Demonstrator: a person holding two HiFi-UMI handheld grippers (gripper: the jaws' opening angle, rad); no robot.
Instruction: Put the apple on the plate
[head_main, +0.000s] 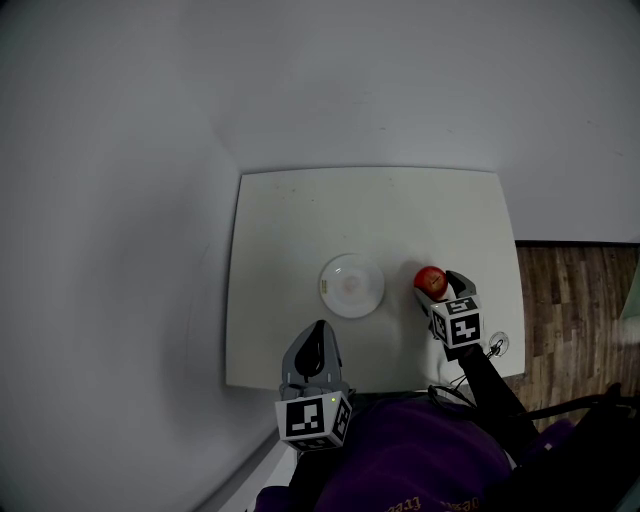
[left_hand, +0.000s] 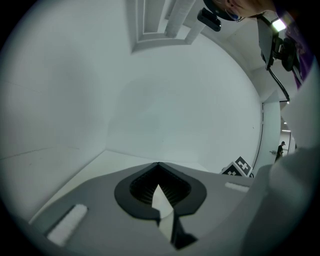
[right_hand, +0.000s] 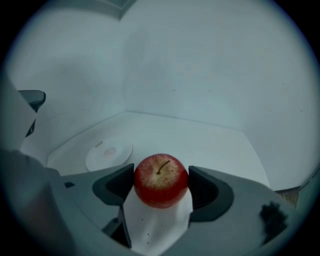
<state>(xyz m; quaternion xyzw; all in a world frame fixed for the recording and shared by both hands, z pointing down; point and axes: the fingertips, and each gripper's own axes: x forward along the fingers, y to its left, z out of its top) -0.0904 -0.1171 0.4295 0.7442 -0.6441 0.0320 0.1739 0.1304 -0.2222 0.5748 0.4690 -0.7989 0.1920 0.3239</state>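
A red apple (head_main: 430, 279) (right_hand: 160, 180) sits on the white table (head_main: 300, 220), to the right of a small white plate (head_main: 351, 285) (right_hand: 109, 152), which has nothing on it. My right gripper (head_main: 438, 284) (right_hand: 161, 182) reaches in from the near side, and its two dark pads press against the apple's left and right sides. The apple still rests on the tabletop. My left gripper (head_main: 318, 335) (left_hand: 158, 165) hovers near the table's front edge, below and left of the plate, jaws shut together on nothing.
The table stands against pale walls at the left and back. Wooden floor (head_main: 570, 290) shows beyond its right edge. A cable (head_main: 495, 345) hangs by the front right corner. The person's purple sleeve (head_main: 420, 460) fills the bottom of the head view.
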